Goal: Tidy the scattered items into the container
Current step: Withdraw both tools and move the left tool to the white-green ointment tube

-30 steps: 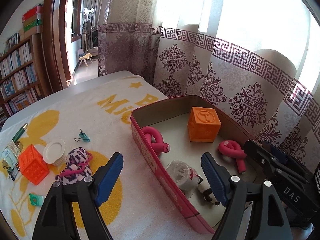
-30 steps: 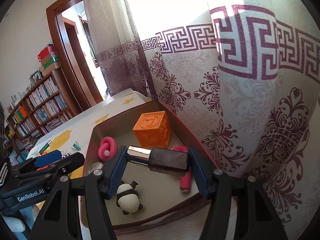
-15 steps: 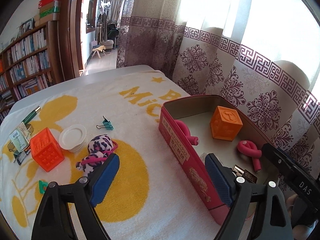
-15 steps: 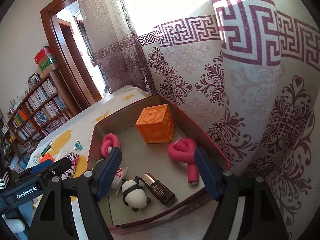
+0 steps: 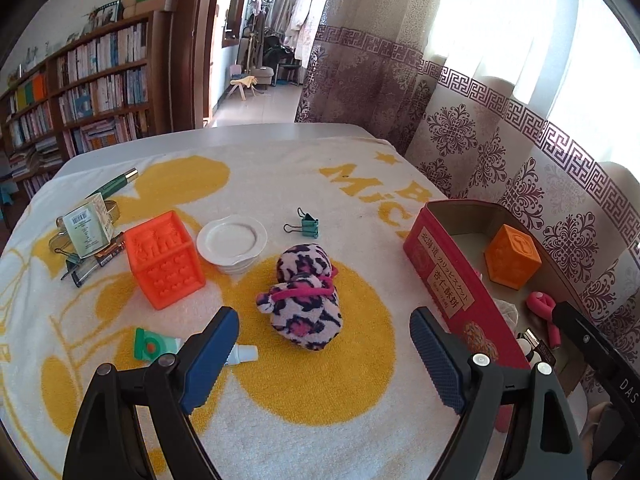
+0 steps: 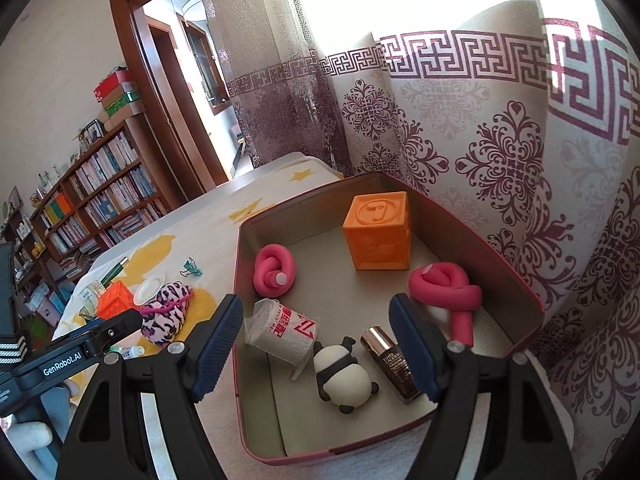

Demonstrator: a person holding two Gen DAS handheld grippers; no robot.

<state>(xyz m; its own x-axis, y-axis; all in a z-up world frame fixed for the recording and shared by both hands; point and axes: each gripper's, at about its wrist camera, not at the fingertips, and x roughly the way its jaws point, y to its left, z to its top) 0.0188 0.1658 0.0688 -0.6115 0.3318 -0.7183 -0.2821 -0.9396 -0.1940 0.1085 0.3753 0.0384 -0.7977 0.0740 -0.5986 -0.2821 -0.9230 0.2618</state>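
Observation:
The red tin [image 5: 448, 276] stands at the right of the yellow-and-white towel; it also shows in the right wrist view [image 6: 400, 436]. In it lie an orange cube [image 6: 378, 234], two pink foam rollers [image 6: 274, 274], a bandage roll [image 6: 282, 330], a panda toy [image 6: 344, 380] and a small brown bottle [image 6: 394, 364]. My right gripper [image 6: 316, 348] is open and empty above the tin. My left gripper [image 5: 324, 364] is open and empty, just before a leopard-print plush [image 5: 306, 300]. An orange cube [image 5: 164, 258], a white dish [image 5: 232, 240], a green binder clip [image 5: 306, 227] and a small dropper bottle [image 5: 240, 354] lie on the towel.
A small white box [image 5: 88, 230], a green pen [image 5: 114, 186] and more clips lie at the towel's far left. A patterned curtain [image 5: 520, 160] hangs close behind the tin. Bookshelves [image 5: 80, 92] and a doorway stand beyond the table.
My right gripper has opened and dropped the brown bottle into the tin, then pulled back. My left gripper has swung left from the tin toward the plush on the towel.

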